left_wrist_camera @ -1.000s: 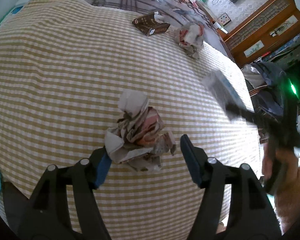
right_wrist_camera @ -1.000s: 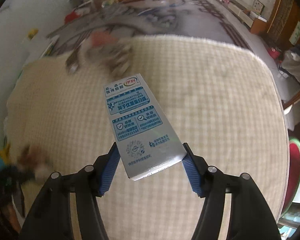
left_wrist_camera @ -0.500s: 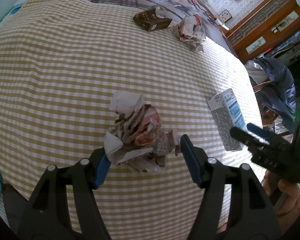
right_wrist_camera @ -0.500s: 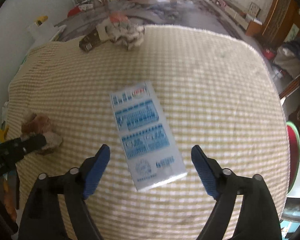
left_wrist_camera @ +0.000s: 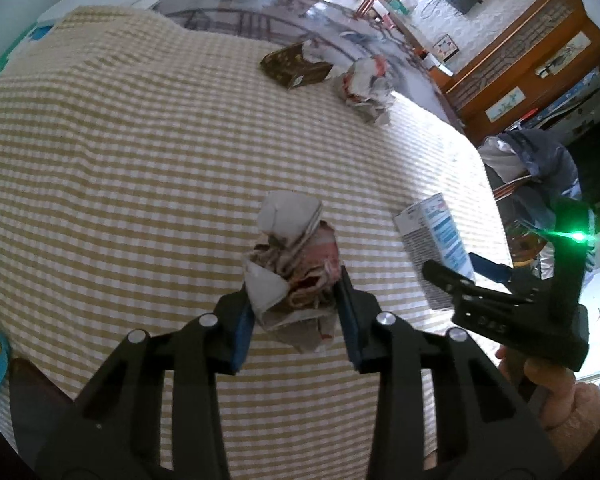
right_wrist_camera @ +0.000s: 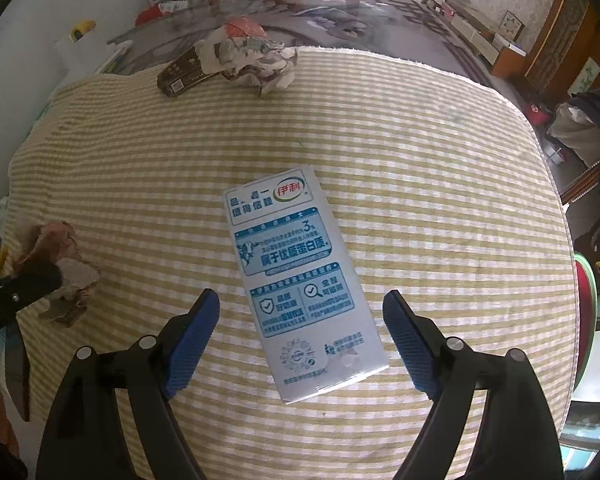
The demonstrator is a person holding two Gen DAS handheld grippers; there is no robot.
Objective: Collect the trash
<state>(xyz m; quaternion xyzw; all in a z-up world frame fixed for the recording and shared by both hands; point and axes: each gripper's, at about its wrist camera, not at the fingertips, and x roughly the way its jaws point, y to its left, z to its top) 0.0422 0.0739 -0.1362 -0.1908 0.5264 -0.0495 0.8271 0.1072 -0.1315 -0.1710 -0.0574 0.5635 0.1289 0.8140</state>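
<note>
A crumpled paper wad (left_wrist_camera: 296, 256), white, grey and pink, sits near the front of the checked tablecloth (left_wrist_camera: 120, 140). My left gripper (left_wrist_camera: 294, 312) is closing on it, and both blue pads touch its sides. In the right wrist view the same wad (right_wrist_camera: 64, 240) shows at the left edge. A white and blue milk carton (right_wrist_camera: 296, 264) lies flat on the cloth. My right gripper (right_wrist_camera: 300, 316) stands open astride its near end, with a gap on each side. The left wrist view shows the carton (left_wrist_camera: 432, 232) at the right.
A brown box (left_wrist_camera: 294, 66) and a second crumpled paper wad (left_wrist_camera: 366, 88) lie at the table's far edge. Clothing hangs on a chair (left_wrist_camera: 532, 160) right of the table. A person's hand (left_wrist_camera: 548, 392) holds the right gripper's handle.
My left jaws have closed in onto the paper wad. My right gripper let go of the milk carton, which now lies on the cloth, and its jaws stand wider.
</note>
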